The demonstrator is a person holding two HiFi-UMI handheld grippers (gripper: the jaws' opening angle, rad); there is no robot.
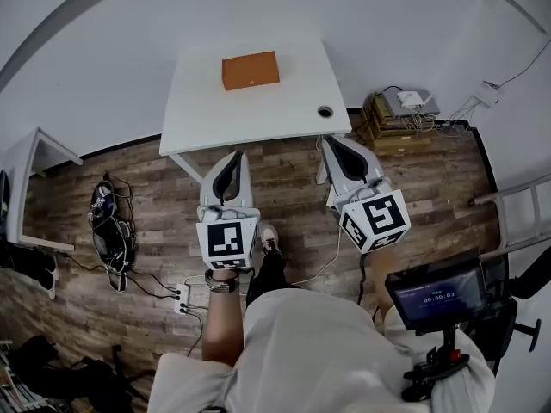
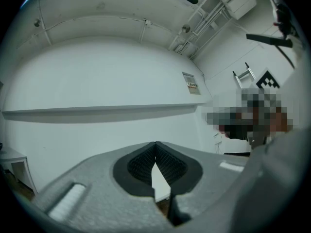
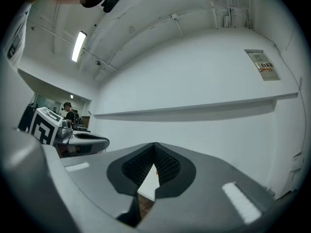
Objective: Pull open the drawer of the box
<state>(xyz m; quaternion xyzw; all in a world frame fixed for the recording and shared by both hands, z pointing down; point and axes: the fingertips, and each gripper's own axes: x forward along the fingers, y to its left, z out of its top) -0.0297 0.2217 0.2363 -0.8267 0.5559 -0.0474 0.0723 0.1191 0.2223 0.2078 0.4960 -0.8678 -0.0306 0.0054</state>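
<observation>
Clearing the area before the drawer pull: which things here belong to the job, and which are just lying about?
Job: orange box, white table, left gripper, right gripper (both shut, empty).
Lying about: floor cables, power strip, stacked boxes, timer screen.

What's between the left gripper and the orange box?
Between the left gripper and the orange box, the head view shows only bare white tabletop.

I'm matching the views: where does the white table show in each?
Head view: white table, top centre.
Left gripper view: table, a white sliver, low centre.
Right gripper view: table, the same sliver, low centre.
Shared landmark: wooden floor bordering the table.
</observation>
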